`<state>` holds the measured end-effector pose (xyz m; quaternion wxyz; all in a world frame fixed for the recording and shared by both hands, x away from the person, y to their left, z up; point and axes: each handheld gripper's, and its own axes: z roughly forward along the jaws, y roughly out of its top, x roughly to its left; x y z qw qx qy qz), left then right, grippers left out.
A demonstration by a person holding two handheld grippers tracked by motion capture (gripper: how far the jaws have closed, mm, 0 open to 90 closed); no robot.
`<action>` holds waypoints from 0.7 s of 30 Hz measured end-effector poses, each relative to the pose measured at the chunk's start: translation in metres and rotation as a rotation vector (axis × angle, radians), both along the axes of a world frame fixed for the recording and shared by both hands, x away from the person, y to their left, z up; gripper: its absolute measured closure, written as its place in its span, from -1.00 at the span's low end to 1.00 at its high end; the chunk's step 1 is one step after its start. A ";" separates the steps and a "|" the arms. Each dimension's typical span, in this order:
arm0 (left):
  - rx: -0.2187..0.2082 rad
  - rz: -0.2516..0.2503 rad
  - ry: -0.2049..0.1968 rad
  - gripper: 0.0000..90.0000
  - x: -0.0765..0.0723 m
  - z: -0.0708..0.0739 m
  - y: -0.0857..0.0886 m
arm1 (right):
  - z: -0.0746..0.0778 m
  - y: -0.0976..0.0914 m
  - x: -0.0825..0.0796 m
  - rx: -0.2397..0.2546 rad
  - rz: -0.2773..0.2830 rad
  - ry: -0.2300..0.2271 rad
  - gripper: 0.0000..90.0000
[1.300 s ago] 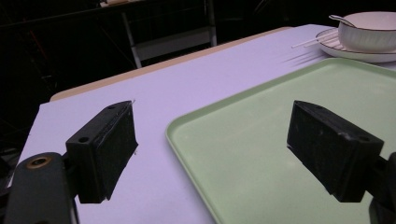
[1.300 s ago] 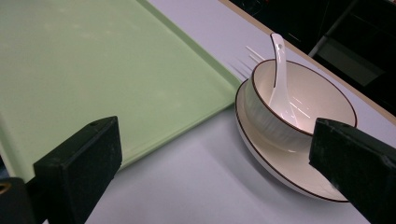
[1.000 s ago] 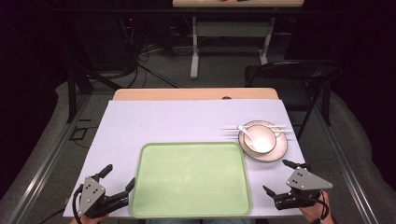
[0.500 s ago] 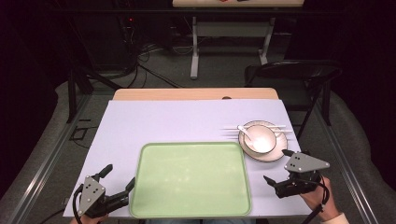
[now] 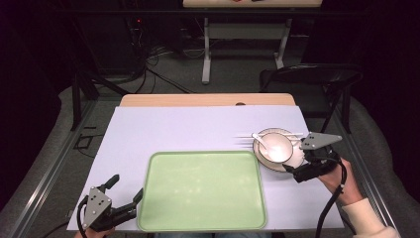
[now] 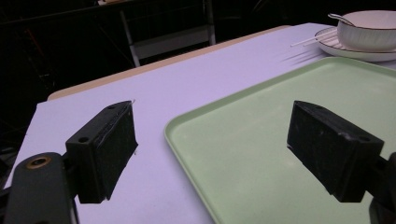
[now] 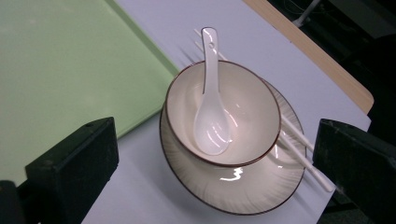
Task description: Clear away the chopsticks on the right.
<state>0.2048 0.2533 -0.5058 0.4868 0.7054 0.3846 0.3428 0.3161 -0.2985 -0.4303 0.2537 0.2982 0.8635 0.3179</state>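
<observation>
OBJECT: cream glazed ceramic bowl (image 7: 219,116) on plate, right of green plastic tray (image 5: 203,191) | HANDLING: rigid, slippery, fragile (spoon loose inside) | GRASP: rim | right claw (image 7: 219,158): released, straddling bowl | left claw (image 6: 224,149): released

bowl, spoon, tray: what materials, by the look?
Bowl: likely glazed ceramic, glossy cream with a dark rim and sharp highlights. Spoon: white, glossy, probably ceramic too, though melamine can't be ruled out. Tray: looks like matte green plastic, with soft, diffuse reflections and rounded corners.
</observation>
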 end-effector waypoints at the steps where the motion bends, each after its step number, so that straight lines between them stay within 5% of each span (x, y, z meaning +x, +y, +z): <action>1: 0.000 0.000 0.000 -0.66 0.000 0.000 0.000 | 0.003 0.000 0.008 -0.010 -0.007 0.009 -1.00; 21: -0.002 -0.004 0.003 -0.66 0.000 0.000 -0.001 | 0.031 -0.007 0.089 -0.104 -0.025 0.091 -1.00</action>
